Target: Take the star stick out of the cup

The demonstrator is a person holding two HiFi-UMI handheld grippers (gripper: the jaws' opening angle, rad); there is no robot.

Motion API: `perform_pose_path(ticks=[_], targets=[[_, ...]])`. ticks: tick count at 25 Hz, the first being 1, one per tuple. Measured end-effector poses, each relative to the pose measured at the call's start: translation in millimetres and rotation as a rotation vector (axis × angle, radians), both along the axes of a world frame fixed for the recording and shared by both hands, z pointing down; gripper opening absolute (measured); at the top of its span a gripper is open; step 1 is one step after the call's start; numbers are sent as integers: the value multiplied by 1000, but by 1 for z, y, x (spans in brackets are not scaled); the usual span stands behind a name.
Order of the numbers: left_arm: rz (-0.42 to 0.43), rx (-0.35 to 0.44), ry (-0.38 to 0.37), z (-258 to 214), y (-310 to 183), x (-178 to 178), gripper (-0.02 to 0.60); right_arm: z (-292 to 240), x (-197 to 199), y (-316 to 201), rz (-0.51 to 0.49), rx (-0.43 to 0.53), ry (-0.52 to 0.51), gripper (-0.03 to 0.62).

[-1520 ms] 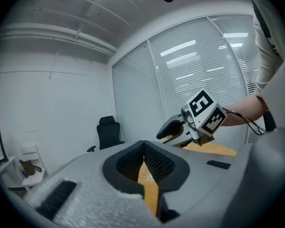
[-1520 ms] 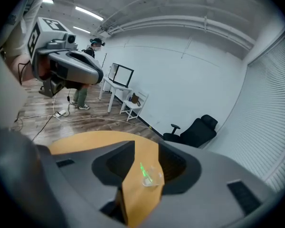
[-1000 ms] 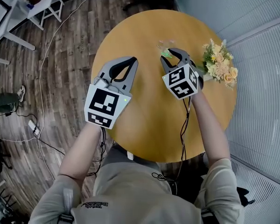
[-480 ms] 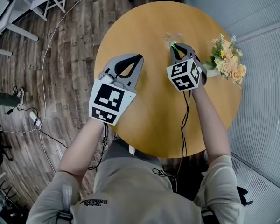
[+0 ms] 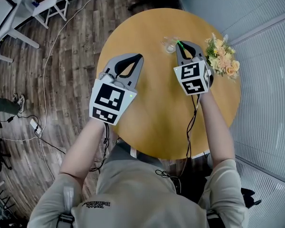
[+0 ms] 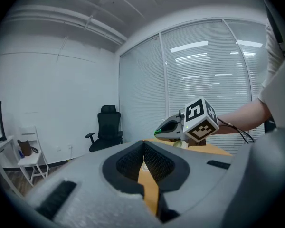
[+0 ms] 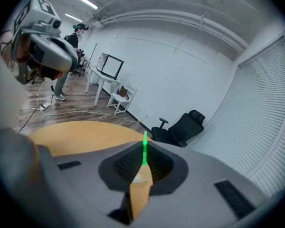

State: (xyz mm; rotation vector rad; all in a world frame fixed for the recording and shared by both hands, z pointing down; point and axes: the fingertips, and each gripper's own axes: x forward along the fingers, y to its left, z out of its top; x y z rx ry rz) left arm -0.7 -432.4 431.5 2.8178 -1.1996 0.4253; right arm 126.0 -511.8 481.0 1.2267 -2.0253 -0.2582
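**A:** Where do we stand with the star stick (image 5: 178, 43)?

**B:** We have it pinched in the right tongs (image 5: 180, 47). In the right gripper view the tips are pressed together on a thin green shaft (image 7: 144, 148), which stands upright above them. We cannot make out the star end in any view.

**A:** And the cup (image 5: 169, 44)?

**B:** It is clear glass and sits on the far part of the round wooden worktop (image 5: 152, 113), just left of the right tongs' tips. The stick is right at its edge. We cannot tell whether the lower end is inside the cup or already clear of it.

**A:** What about our left tongs (image 5: 139, 57)?

**B:** They are pressed together with nothing between them. Their own view shows the dark pads meeting at the tip (image 6: 143, 146), with only worktop showing through the gap below. They hang over the left side of the worktop, well apart from the cup.

**A:** Can we read any writing?

**B:** Not much. Each marker cube (image 5: 194, 77) carries black-and-white square patterns, not letters. There is dark print on the back of our shirt (image 5: 96, 204), but it is too small to read.

**A:** Anything else nearby?

**B:** A bunch of yellow and peach flowers (image 5: 222, 63) sits at the right edge of the worktop, just beside the right tongs. A black office chair (image 7: 183, 127) stands by the far wall.
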Motion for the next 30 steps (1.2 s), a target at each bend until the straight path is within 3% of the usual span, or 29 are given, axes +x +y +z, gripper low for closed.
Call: perform_pose_path(ticks=[9, 20, 30], targets=[[3, 104, 8, -62, 22, -1, 23, -96, 6, 36, 8, 136, -106, 38], [21, 252, 24, -139, 68, -4, 23, -217, -11, 129, -67, 311, -286, 38], [61, 311, 84, -185, 126, -15, 22, -258, -15, 209, -71, 399, -370, 38]])
